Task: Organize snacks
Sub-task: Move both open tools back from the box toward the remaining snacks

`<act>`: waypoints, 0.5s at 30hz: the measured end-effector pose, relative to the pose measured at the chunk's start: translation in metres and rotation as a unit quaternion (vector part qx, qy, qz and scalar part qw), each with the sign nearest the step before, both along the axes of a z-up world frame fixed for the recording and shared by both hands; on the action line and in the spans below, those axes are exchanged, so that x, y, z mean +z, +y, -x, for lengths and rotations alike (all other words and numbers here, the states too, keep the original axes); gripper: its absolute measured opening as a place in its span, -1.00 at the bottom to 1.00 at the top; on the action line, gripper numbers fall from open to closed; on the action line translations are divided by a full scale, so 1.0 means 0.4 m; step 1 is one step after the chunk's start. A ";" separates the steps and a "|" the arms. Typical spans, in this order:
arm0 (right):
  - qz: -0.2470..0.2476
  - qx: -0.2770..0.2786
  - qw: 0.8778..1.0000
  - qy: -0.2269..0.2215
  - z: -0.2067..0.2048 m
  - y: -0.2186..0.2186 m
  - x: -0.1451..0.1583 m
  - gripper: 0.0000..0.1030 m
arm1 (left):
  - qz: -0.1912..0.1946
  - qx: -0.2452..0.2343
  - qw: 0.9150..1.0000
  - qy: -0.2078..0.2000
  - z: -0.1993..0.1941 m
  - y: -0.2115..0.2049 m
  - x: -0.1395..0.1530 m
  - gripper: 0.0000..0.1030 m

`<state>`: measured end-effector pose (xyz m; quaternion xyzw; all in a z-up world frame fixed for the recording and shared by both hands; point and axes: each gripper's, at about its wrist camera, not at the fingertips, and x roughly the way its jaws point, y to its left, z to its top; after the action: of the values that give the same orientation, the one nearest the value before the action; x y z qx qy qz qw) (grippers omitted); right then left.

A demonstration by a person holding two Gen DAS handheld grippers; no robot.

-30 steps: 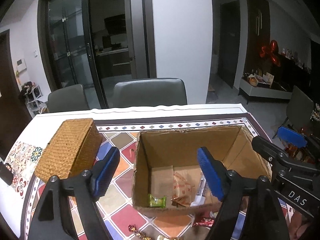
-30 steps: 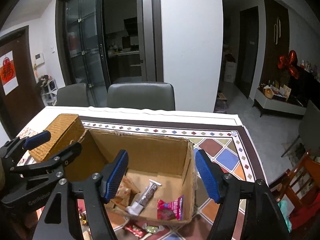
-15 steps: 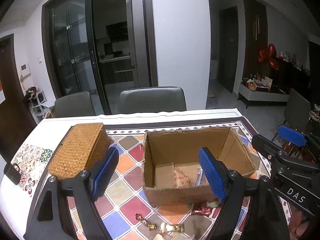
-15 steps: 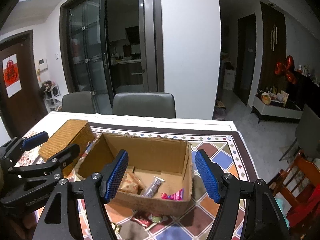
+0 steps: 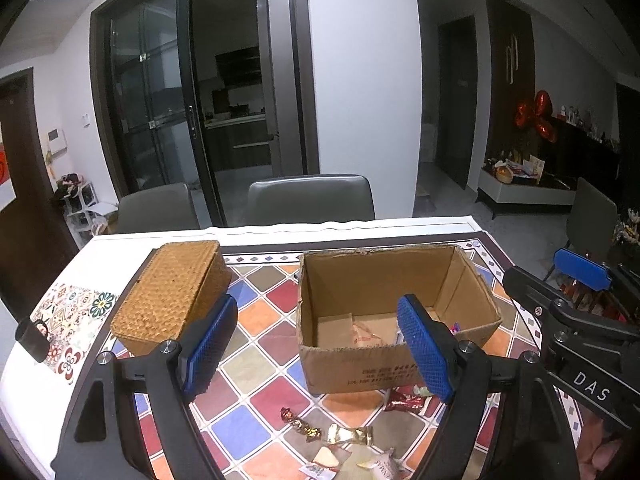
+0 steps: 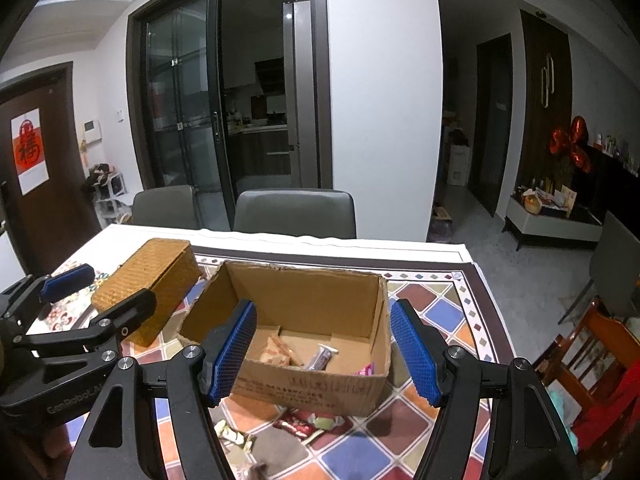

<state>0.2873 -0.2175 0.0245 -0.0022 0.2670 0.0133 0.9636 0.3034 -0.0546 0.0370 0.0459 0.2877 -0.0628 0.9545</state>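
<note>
Closest to me, loose wrapped sweets (image 5: 344, 436) lie scattered on the checked tablecloth (image 5: 256, 368), just in front of the cardboard box; a red wrapper (image 6: 298, 426) sits right by the box's near wall. Above them hang the two tools. The left gripper (image 5: 316, 356) has its blue pads spread wide with nothing between them, and the right gripper (image 6: 324, 356) is likewise gaping and empty, both held above the table on the near side of the box.

The cardboard box (image 5: 360, 368) stands open-topped near the middle of the table, its long axis running left to right across the table, printed long side facing me. Inside, on the floor of it, lie a pale orange packet (image 6: 276, 354), a slim wrapped bar (image 6: 322, 356) pointing roughly away toward the far wall, and a pink wrapper (image 6: 366, 369) in the right near corner.

To the left of the box, apart from it, sits a closed woven basket (image 5: 176, 292), its long axis angled away toward the far edge.

Beyond the table, two grey chairs (image 5: 310, 198) stand before glass doors.
</note>
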 end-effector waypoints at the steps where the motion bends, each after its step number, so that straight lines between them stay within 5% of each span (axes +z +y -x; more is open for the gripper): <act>1: -0.001 0.001 1.000 0.001 0.003 0.001 -0.001 0.37 | 0.001 0.000 1.000 0.001 0.002 0.001 -0.001 0.59; 15: -0.002 0.008 1.000 0.005 0.042 0.014 -0.020 0.37 | -0.007 0.003 1.000 0.000 0.059 0.019 -0.019 0.59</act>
<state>0.2706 -0.2120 0.0166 -0.0021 0.2719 0.0212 0.9621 0.2799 -0.0470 0.0294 0.0521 0.2884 -0.0576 0.9544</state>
